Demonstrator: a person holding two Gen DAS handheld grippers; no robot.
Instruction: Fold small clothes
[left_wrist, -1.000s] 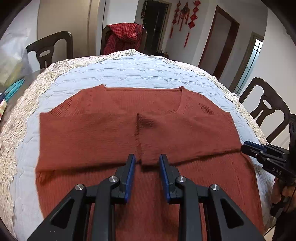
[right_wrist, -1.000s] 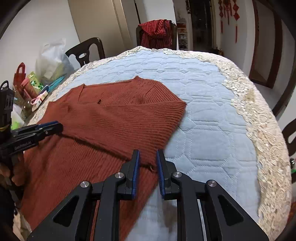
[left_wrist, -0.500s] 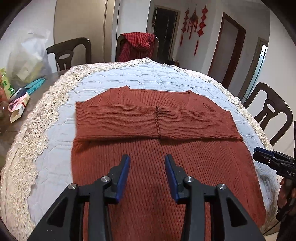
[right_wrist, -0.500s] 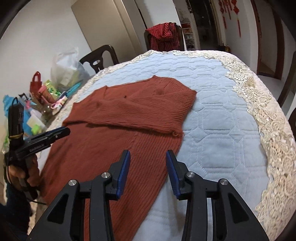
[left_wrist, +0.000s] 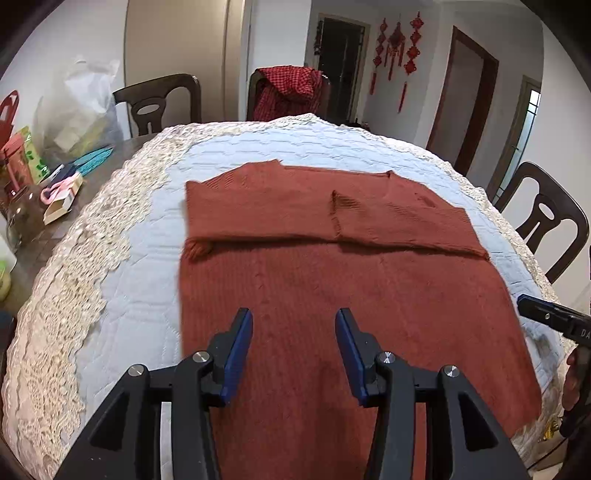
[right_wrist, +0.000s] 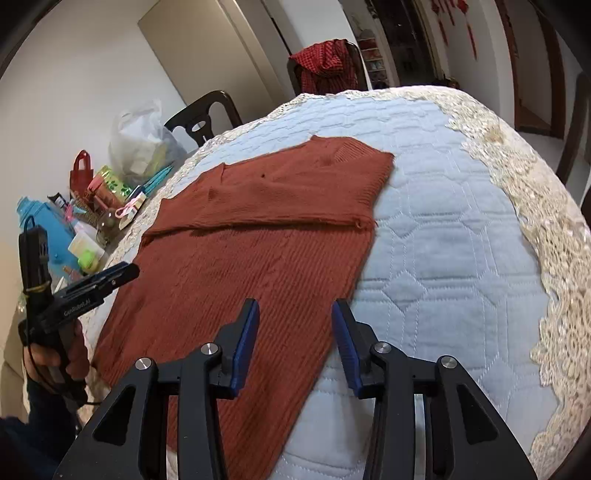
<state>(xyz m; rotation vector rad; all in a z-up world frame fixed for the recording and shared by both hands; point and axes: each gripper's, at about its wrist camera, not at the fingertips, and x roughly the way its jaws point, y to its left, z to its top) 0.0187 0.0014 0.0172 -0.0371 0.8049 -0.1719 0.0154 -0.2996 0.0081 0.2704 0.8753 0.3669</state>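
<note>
A rust-red knitted sweater (left_wrist: 332, 280) is lying flat on the quilted pale-blue cover (left_wrist: 140, 295) of the round tabletop (left_wrist: 55, 236), its hem toward the near edge and its neckline toward the far side. Both sleeves are lying folded across the chest, their cuffs meeting near the middle.

The left gripper (left_wrist: 293, 349) is hovering over the sweater's lower body, its jaws opening, with nothing pinched between the blue pads (left_wrist: 238, 354); only the knit below is showing through the gap. The right gripper (right_wrist: 293, 341) is hanging over the sweater's right side edge, where the knit is meeting the cover, its jaws also opening and gripping nothing.

In the right wrist view a hand (right_wrist: 55, 354) is holding the left gripper's handle at the near left. On the far left of the tabletop, a white plastic bag (left_wrist: 77, 110) and small packages are sitting. A red checked garment (left_wrist: 288, 92) is hanging over a far chair.
</note>
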